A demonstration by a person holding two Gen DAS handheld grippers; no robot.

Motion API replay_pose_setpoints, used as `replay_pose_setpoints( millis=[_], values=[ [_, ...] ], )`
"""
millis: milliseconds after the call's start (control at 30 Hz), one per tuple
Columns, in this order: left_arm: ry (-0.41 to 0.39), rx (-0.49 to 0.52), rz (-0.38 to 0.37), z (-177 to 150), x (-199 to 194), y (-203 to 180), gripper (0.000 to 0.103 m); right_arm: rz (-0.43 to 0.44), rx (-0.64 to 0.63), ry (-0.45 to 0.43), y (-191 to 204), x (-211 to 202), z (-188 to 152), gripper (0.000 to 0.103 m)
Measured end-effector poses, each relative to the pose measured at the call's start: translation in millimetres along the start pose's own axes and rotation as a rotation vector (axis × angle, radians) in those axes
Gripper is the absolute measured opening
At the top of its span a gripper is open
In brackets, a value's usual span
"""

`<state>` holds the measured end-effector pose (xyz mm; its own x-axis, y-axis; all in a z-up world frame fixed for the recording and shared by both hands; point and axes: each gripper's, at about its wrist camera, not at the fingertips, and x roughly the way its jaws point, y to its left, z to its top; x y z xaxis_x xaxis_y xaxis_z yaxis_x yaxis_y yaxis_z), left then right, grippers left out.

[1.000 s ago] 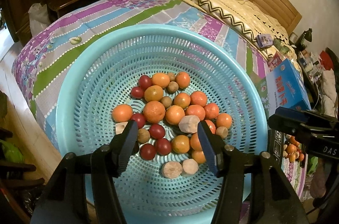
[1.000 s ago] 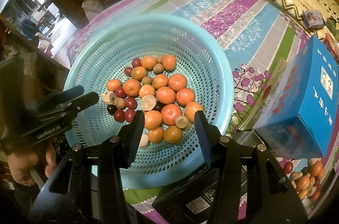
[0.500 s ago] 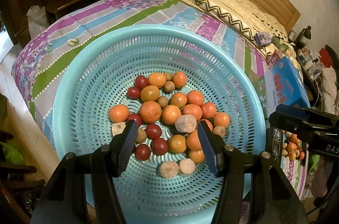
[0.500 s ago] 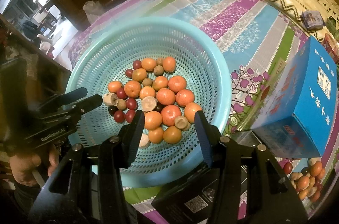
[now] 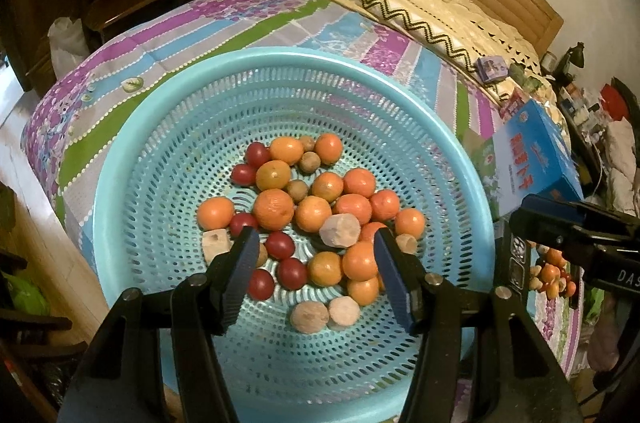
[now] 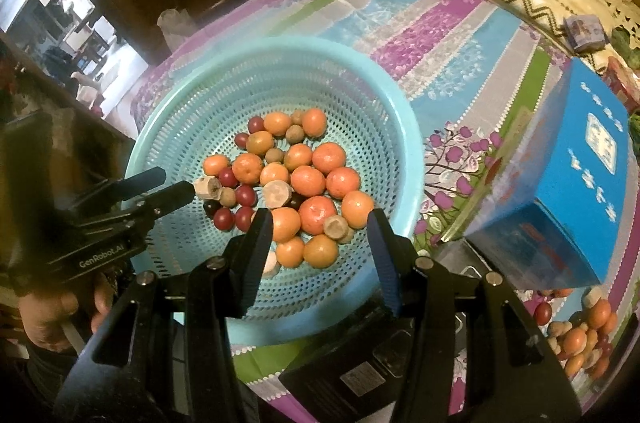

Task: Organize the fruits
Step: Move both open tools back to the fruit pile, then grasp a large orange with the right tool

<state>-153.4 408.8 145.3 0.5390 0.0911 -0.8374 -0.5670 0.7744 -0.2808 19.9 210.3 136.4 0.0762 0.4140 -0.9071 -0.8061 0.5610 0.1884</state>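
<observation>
While both tools are hovering over it, the round turquoise perforated plastic basket (image 5: 120, 183) is sitting on a bed covered by a striped purple, blue and green floral sheet (image 5: 192, 23). The fruits are lying heaped in the basket's bottom: orange mandarins (image 5: 273, 209), small dark-red round fruits (image 5: 292, 273), small brown round fruits (image 5: 309, 317) and pale cut chunks (image 5: 340, 230).

The left gripper (image 5: 314, 255) is standing released above the near side of the heap. Its jaws have just been opening wider, and they are gripping nothing; fruit shows between them only from above. In the right wrist view its black body is showing the white lettering "GenRobot.AI", and a hand (image 6: 60, 311) is holding its handle at the basket's left rim.

The right gripper (image 6: 320, 227) is standing partly open and is grasping nothing, hanging above the near edge of the heap. In the left wrist view its body is showing the letters "DAS"; the rest is cut off.

To the right of the basket a blue cardboard box (image 6: 580, 175) is lying, bearing white characters too blurred to read. Nearer than the box, printed fruit (image 6: 580, 339) is appearing on a surface.
</observation>
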Motion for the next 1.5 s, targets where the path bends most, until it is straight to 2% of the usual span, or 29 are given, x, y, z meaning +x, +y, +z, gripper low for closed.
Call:
replay_pose_setpoints(
  millis=[167,333,500,533,567,600,733,767,800,900,1000,1100,1167,1233,1267,1300,1400,1500],
  values=[
    [-0.044,0.031,-0.021,-6,-9,-22,0.076,-0.09,0.03,-0.129,-17,-34,-24,0.052],
    [-0.052,0.096,-0.047,-15,-8,-57,0.076,-0.258,0.041,-0.255,-31,-70,-59,0.071],
    [-0.07,0.164,-0.101,-31,-9,-100,0.076,-0.382,0.113,-0.369,-58,-106,-96,0.076],
    [-0.078,0.179,-0.117,-36,-10,-110,0.076,-0.41,0.132,-0.397,-65,-112,-108,0.078],
    [-0.082,0.191,-0.134,-40,-11,-119,0.076,-0.432,0.158,-0.422,-72,-117,-122,0.087],
    [-0.082,0.206,-0.156,-45,-11,-129,0.076,-0.445,0.182,-0.435,-78,-118,-135,0.093],
    [-0.081,0.287,-0.218,-74,-8,-177,0.076,-0.503,0.275,-0.41,-113,-109,-202,0.094],
    [-0.089,0.31,-0.226,-81,-8,-189,0.077,-0.522,0.3,-0.395,-122,-106,-219,0.094],
    [-0.1,0.335,-0.233,-90,-8,-201,0.084,-0.537,0.333,-0.377,-134,-102,-240,0.094],
    [-0.124,0.428,-0.298,-122,-8,-244,0.09,-0.545,0.419,-0.357,-160,-101,-290,0.094],
    [-0.056,0.523,-0.393,-148,5,-283,0.09,-0.554,0.483,-0.349,-181,-105,-325,0.094],
    [0.011,0.532,-0.415,-164,34,-311,0.09,-0.511,0.539,-0.327,-198,-105,-351,0.092],
    [0.067,0.509,-0.411,-168,59,-321,0.089,-0.495,0.556,-0.312,-206,-102,-364,0.082],
    [0.12,0.504,-0.402,-172,83,-332,0.077,-0.469,0.589,-0.3,-214,-98,-378,0.073],
    [0.142,0.506,-0.404,-173,95,-338,0.068,-0.45,0.606,-0.298,-218,-97,-384,0.071],
    [0.156,0.508,-0.402,-176,108,-345,0.063,-0.436,0.622,-0.292,-223,-95,-387,0.068],
    [0.193,0.512,-0.412,-181,140,-360,0.053,-0.411,0.64,-0.287,-232,-89,-395,0.066],
    [0.215,0.498,-0.406,-183,166,-371,0.049,-0.4,0.648,-0.286,-238,-86,-399,0.065]
  ],
)
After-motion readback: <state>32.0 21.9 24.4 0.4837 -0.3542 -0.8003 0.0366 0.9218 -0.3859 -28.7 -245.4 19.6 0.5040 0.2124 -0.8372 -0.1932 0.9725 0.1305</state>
